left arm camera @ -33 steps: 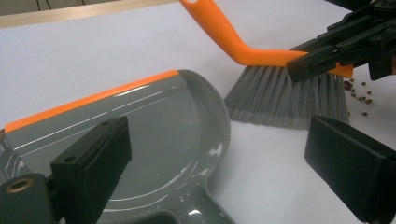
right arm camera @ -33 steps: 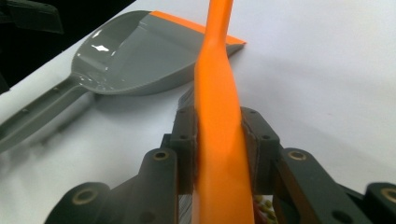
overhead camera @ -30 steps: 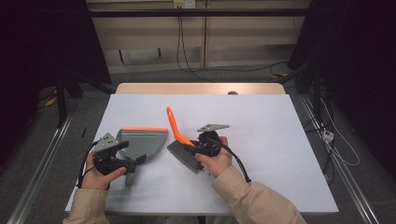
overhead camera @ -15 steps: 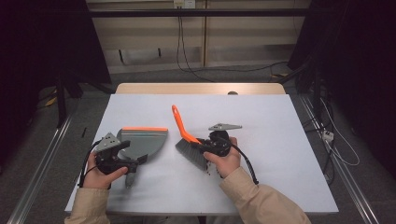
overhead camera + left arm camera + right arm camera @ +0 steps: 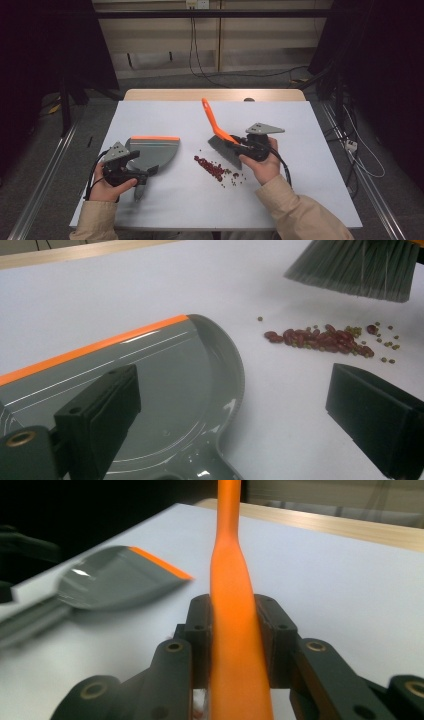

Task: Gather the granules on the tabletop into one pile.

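A: Orange-handled brush (image 5: 219, 134) is sitting clamped in the right gripper (image 5: 239, 146) near the tabletop (image 5: 300, 200) centre, bristles lifted just beside the beans (image 5: 216, 169). Left gripper (image 5: 134, 172)?
B: It's gripping the dustpan (image 5: 152, 151) handle twd the left edge, high view.
A: Left gripper view?
B: Jaws standing wide, dustpan (image 5: 165, 390) under the left jaw, beans (image 5: 325, 339) ahead below the bristles (image 5: 355, 267).
A: Right gripper view?
B: Pads are squeezing the orange handle (image 5: 235, 630); dustpan (image 5: 117, 580) blurred at left.

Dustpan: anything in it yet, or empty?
Empty. In the left gripper view the dustpan shows a bare, glossy grey inside; the beans lie on the table beside it, under the brush.
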### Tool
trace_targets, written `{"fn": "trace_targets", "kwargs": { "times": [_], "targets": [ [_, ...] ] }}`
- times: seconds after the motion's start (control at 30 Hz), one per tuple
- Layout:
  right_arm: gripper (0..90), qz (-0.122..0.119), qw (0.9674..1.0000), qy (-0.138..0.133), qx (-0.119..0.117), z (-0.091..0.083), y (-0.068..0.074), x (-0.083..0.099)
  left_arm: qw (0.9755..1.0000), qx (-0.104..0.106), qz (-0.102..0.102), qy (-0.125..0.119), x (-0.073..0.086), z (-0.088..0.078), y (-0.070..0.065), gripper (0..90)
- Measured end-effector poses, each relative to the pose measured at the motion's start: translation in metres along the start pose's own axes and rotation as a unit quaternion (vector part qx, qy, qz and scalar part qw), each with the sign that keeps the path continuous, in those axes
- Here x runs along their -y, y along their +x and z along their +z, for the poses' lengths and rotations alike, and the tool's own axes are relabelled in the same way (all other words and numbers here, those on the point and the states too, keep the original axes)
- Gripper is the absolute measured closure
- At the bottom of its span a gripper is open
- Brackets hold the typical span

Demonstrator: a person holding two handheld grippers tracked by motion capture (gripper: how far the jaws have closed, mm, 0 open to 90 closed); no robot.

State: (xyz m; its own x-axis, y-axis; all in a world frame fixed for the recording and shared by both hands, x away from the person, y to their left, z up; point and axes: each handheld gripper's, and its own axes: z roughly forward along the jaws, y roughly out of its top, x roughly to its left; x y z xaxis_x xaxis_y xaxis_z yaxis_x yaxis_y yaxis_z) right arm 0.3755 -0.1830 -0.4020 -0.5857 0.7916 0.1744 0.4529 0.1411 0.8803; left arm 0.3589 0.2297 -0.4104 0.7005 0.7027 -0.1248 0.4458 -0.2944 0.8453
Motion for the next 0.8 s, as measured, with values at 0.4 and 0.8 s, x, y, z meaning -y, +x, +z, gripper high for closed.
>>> {"fn": "trace_targets", "kwargs": {
  "times": [0.4,0.8],
  "targets": [
    [71.2,-0.066,0.9933,0.032,0.089,-0.034,-0.002,0.039,1.0,0.001,0.003,0.001,-0.001,-0.001,-0.002,7.3],
    [65.7,-0.042,0.9918,0.09,0.08,-0.027,-0.002,0.028,1.0,0.001,0.004,0.0,-0.002,-0.001,-0.004,7.3]
  ]
}}
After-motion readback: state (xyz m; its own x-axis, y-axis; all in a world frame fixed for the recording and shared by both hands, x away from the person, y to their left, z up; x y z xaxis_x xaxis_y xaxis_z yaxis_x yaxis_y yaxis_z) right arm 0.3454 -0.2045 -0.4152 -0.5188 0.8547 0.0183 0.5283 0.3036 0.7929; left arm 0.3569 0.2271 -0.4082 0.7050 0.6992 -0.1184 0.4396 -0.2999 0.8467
